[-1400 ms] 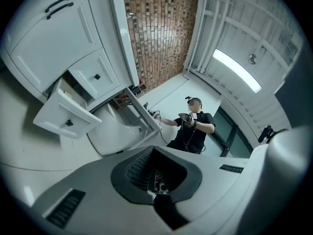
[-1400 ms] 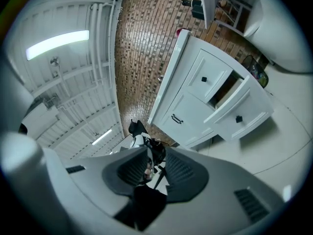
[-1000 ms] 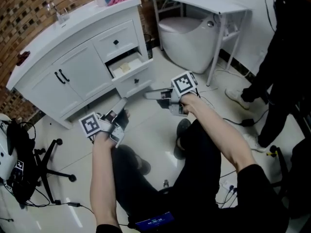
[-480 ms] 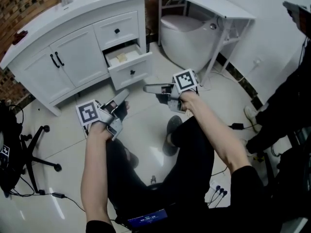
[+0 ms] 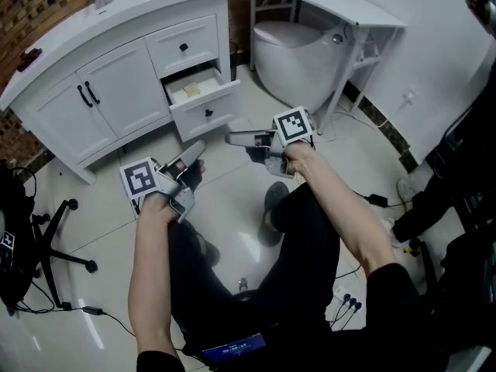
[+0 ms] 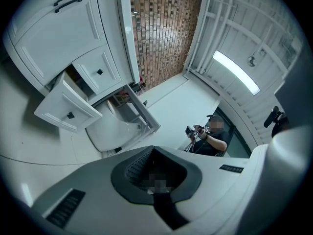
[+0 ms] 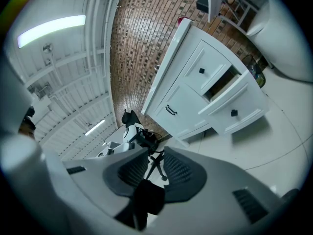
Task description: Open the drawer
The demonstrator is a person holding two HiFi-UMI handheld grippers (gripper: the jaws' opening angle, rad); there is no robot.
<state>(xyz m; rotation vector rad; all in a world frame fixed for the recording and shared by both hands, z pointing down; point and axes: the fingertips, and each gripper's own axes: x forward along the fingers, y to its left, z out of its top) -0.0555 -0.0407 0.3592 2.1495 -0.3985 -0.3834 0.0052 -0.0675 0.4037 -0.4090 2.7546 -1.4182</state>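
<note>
A white vanity cabinet (image 5: 116,91) stands at the upper left of the head view. Its lower drawer (image 5: 203,99) is pulled out, with something pale lying inside, and the upper drawer (image 5: 186,46) is closed. The open drawer also shows in the left gripper view (image 6: 66,109) and in the right gripper view (image 7: 237,104). My left gripper (image 5: 198,149) hangs over the floor in front of the cabinet, shut and empty (image 6: 154,168). My right gripper (image 5: 232,139) points at the drawer from a short way off, shut on nothing (image 7: 151,173). Neither gripper touches the drawer.
A toilet (image 5: 298,60) sits right of the cabinet under a white table (image 5: 333,2). A black office chair (image 5: 46,246) stands at the left. A person in dark clothes (image 5: 457,169) stands at the right, with cables (image 5: 376,201) on the floor nearby.
The head view has swung a little, so the cabinet sits higher and more upright in it. Both grippers keep about the same place, and the drawer is as far out as before.
</note>
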